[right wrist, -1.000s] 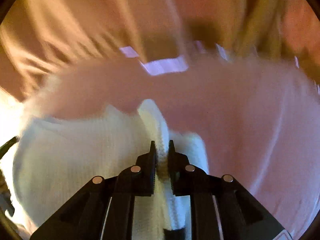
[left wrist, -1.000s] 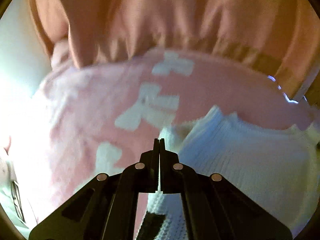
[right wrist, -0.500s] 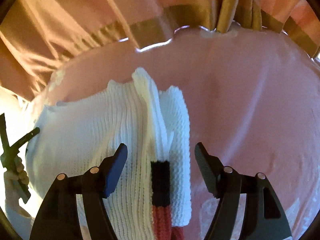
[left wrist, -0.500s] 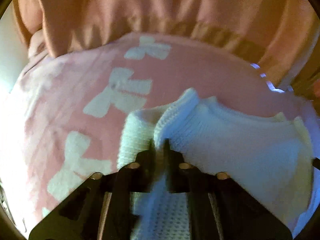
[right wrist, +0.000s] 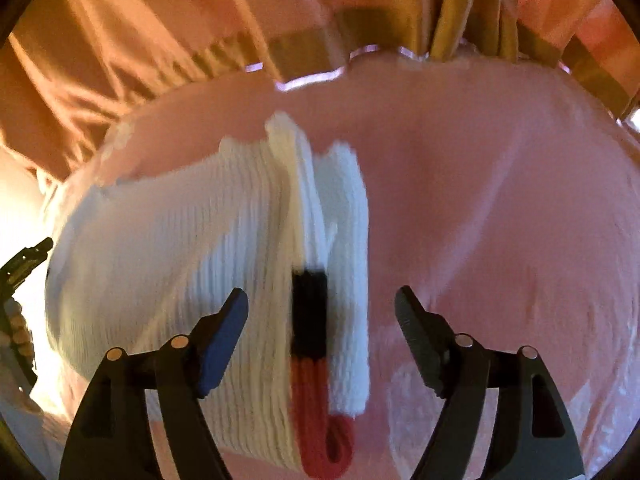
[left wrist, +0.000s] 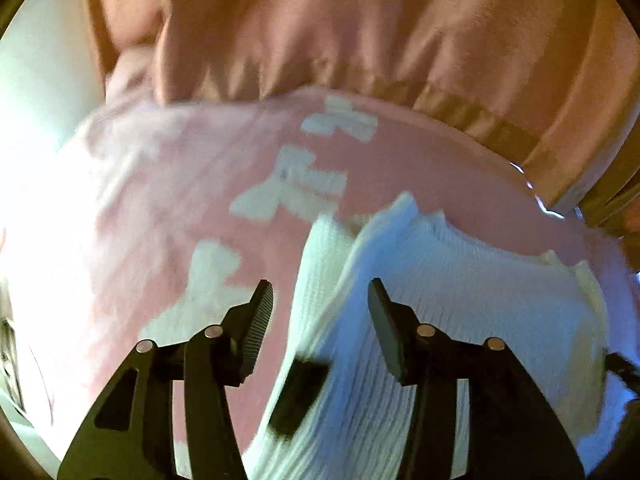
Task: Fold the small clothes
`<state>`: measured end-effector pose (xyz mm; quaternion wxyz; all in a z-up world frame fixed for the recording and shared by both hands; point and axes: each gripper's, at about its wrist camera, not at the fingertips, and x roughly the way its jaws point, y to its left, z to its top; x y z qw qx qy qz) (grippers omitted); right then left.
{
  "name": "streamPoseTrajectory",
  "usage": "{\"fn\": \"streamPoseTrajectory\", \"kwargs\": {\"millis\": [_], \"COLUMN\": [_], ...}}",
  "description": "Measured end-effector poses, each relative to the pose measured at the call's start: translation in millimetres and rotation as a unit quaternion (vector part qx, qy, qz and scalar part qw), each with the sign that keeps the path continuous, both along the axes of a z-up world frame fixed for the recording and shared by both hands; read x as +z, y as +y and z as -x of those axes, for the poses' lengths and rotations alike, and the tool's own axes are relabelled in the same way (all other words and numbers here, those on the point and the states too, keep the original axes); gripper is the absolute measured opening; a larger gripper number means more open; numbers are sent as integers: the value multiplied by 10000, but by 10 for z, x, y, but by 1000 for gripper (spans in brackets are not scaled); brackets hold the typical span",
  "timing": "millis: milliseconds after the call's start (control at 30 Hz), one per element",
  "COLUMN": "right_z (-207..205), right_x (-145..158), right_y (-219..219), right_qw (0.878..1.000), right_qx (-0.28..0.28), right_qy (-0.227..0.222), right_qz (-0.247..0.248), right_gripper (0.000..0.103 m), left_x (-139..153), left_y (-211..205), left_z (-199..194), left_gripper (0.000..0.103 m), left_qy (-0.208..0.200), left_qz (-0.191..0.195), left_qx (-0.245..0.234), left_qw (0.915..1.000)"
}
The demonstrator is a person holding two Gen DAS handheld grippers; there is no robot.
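Your left gripper has just been opening; its jaws stand part open above the white knit garment, and the pads do not press on the cloth. The raised fold of the knit runs up between them, with a black band low in that gap. Your right gripper has also just been opening and now stands wide, its fingers clear of the fabric on both sides. Between them you see the garment's middle ridge, a black stripe and below it a red part. The garment lies folded on a pink blanket; from your left wrist that blanket shows white bow shapes. At the far left of your right view is what may be your other gripper, too small to be sure. Beyond the blanket hangs peach-coloured cloth with a tan band.
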<state>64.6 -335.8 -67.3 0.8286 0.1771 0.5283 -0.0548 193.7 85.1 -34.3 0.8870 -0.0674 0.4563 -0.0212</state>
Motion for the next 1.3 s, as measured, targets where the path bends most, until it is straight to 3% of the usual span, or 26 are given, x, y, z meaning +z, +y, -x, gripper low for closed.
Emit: {"fn": "streamPoseTrajectory", "kwargs": {"millis": [167,267,367,533,667,733,767,800,833,867,1033,1133,1200,1267,1300], "right_z": [240,362,386,278,205,190,184,162,160,171,419,672,810,799,812], "right_x": [-175,-353,-414,-412,-382,-358,-329,-296,-242,-123,467,466,163,-197,-230], "right_y": [65,68,89,218,321,349,367,372,382,391,112,-88,-222,-199,-192], "right_qw": [9995,9981,9962,9979,9991,9983,9977,9977,9978,9975,9936,9965,9982,9965,9970], "right_qx": [149,84,-100,-124,-29,16,100,154,187,239,218,58,-45,-22,-38], "right_qy": [206,342,184,-61,-152,-207,-241,-260,-309,-433,-912,-693,-126,718,727], "right_qz": [-167,-514,-846,-625,-403,-539,-628,-600,-554,-496,-637,-463,-586,-417,-244], "right_gripper": [75,76,85,86,73,54,37,31,29,27,25,25,32,38,44], "left_x": [-264,-448,-540,-599,-600,-591,-602,-618,-610,-585,-221,-219,-441,-588,-536], "left_y": [222,217,170,154,238,183,147,104,70,31,-8,-34,-86,-174,-266], "left_z": [284,496,659,626,589,601,600,594,583,573,711,845,908,948,975], "left_gripper": [54,57,59,62,62,62,62,56,35,28,23,24,24,25,26], "left_qy": [404,509,454,490,561,527,503,474,431,429,316,465,896,998,798], "left_qz": [619,499,537,590,943,819,752,658,617,669,822,821,842,540,178], "left_qx": [-31,-171,-218,44,486,503,463,382,259,87,-143,-331,-380,-372,-467], "left_qw": [9973,9973,9973,9970,9928,9940,9948,9960,9968,9968,9960,9950,9917,9928,9956]}}
